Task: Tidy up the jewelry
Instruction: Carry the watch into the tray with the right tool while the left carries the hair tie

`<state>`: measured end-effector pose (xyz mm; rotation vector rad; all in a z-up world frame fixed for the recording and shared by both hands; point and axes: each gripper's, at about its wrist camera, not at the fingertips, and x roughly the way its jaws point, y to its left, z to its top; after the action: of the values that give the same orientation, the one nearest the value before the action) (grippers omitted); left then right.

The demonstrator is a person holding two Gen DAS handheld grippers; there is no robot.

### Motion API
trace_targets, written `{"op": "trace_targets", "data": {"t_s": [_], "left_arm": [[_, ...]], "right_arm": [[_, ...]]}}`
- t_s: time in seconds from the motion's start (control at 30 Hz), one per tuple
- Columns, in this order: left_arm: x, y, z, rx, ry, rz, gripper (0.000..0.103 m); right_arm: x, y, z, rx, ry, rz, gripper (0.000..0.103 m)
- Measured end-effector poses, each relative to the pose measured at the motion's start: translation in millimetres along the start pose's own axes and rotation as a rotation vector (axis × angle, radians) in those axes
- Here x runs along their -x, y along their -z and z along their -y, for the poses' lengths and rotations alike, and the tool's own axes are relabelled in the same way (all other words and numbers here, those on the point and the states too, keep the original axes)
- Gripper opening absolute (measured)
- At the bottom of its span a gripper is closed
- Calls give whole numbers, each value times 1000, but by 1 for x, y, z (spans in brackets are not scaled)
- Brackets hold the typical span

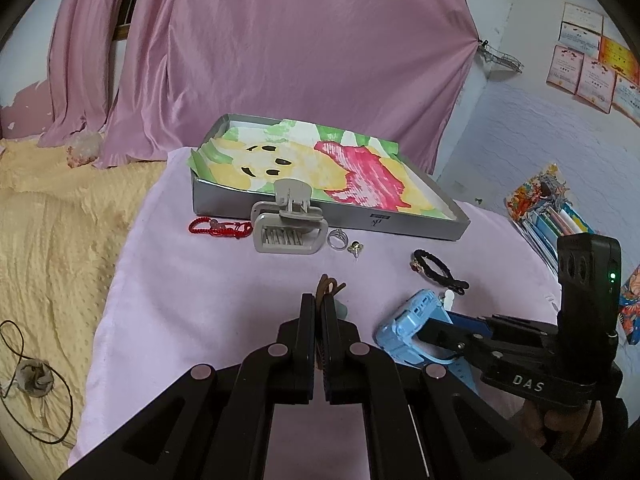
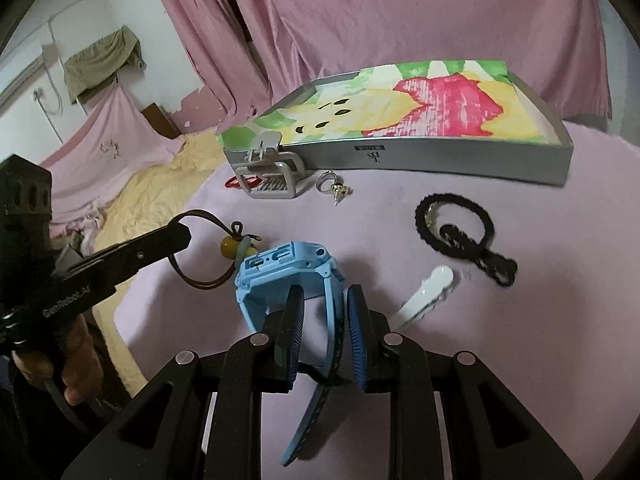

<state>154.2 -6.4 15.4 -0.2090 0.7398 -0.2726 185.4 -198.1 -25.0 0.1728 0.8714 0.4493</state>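
The left hand-held gripper (image 1: 319, 312) is clamped on the brown cord necklace (image 2: 200, 236), whose loop is pinched between the two closed fingers; from the right wrist view the cord is seen to trail down to the pink cloth, with its yellow bead (image 2: 229, 249) hanging or resting just beside the blue watch (image 2: 288, 272). The right hand-held gripper (image 2: 325, 312) is set around the strap of that watch, the fingers standing apart on either side of the strap and seemingly not yet pressed onto it.

The step in hand is judged to be the carrying of these two pieces to the grey tray (image 2: 420, 160), which lies beyond them on the cloth and is lined with a painted paper (image 1: 320, 168). For this to be done well, the right fingers should be closed fully on the strap before any lift is made, since a loose hold would let the heavy watch body swing and slip. The cord should be raised high enough that the bead is cleared from the watch and is not dragged across the silver ring (image 1: 337, 238) and the small gold earring (image 1: 354, 246), which lie near the tray wall next to the beige hair claw (image 1: 288, 220). The red bracelet (image 1: 220, 226), the black braided bracelet (image 2: 460, 224) and the white clip (image 2: 426, 294) are left for later.
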Motion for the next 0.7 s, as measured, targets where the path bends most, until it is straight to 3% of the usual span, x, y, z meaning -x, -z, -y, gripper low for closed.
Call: {"op": "trace_targets", "data": {"t_s": [0.03, 0.37, 0.57, 0.7], "left_arm": [[0, -1, 0, 0, 2, 3, 3], [17, -33, 3, -35, 48, 92, 3], [26, -76, 3, -44, 54, 200, 3], [13, -103, -4, -28, 38, 241, 3]], "right_arm": [[1, 0, -2, 11, 15, 3, 6], [30, -26, -4, 36, -34, 126, 5], [44, -82, 0, 59, 14, 232, 5], [26, -122, 7, 35, 31, 243, 5]]}}
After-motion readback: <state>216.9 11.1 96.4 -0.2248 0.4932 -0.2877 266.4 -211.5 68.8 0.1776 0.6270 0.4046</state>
